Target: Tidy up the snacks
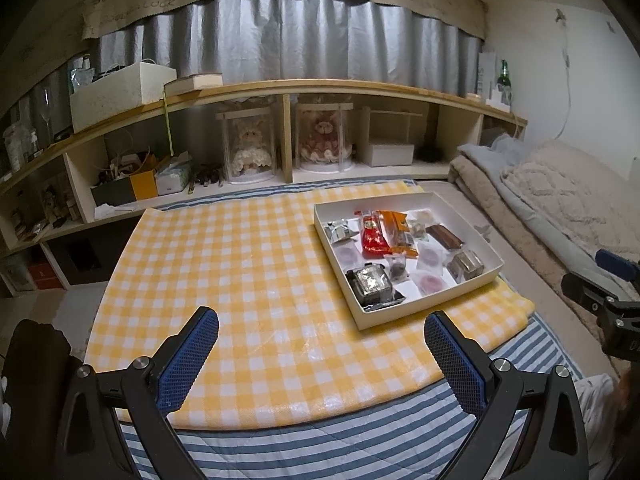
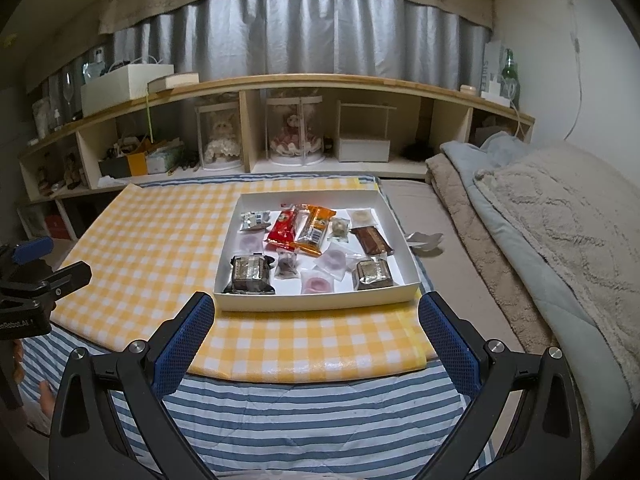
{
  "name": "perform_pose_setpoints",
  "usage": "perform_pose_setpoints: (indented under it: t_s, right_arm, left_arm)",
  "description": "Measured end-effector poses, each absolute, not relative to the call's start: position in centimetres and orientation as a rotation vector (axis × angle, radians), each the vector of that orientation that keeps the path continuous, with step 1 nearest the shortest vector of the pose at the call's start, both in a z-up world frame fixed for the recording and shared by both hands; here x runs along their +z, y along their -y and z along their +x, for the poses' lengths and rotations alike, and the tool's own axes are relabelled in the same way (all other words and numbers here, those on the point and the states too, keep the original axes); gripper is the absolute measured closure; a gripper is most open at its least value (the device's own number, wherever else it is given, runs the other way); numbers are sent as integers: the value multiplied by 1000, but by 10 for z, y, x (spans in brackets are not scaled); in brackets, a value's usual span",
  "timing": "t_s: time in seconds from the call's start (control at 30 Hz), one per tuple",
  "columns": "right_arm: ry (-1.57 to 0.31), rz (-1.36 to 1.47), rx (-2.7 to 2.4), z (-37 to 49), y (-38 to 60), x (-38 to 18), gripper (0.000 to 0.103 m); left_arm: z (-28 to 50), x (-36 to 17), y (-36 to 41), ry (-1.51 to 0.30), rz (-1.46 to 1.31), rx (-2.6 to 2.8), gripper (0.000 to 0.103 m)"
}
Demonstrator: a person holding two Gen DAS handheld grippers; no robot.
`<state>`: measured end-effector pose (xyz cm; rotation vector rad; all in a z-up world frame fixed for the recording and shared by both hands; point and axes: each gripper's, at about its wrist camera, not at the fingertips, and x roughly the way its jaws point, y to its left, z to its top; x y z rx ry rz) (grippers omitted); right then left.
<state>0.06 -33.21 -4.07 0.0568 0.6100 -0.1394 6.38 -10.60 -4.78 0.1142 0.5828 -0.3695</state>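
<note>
A shallow white box [image 2: 316, 303] holds several wrapped snacks: a red pack [image 2: 283, 225], an orange bar [image 2: 314, 227], a brown bar [image 2: 372, 240] and silver-dark cakes [image 2: 250, 274]. It sits on a yellow checked cloth [image 2: 152, 240], at the right side in the left wrist view [image 1: 434, 309]. My right gripper [image 2: 320, 332] is open and empty, just short of the box's near wall. My left gripper [image 1: 322, 350] is open and empty over the cloth's near edge, left of the box. Each gripper shows at the edge of the other's view.
The cloth lies on a blue striped quilt [image 2: 312, 420]. A low wooden shelf [image 2: 280, 84] with dolls in clear cases, boxes and bottles runs along the back. Folded blankets [image 2: 560, 240] lie to the right. A scrap of wrapper [image 2: 424, 240] lies right of the box.
</note>
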Motion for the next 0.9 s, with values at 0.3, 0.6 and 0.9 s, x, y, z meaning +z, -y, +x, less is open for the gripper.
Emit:
perform_pose_setpoints:
  t_s: [0.3, 0.6, 0.9]
  right_arm:
    - [-607, 57, -140, 0, 332, -40, 0]
    - [-607, 58, -140, 0, 332, -41, 0]
    - [-605, 66, -149, -1, 333, -38, 0]
  left_arm:
    - [57, -49, 113, -574, 109, -357, 0]
    - [55, -49, 115, -572, 107, -353, 0]
    - [53, -48, 116, -570, 107, -351, 0]
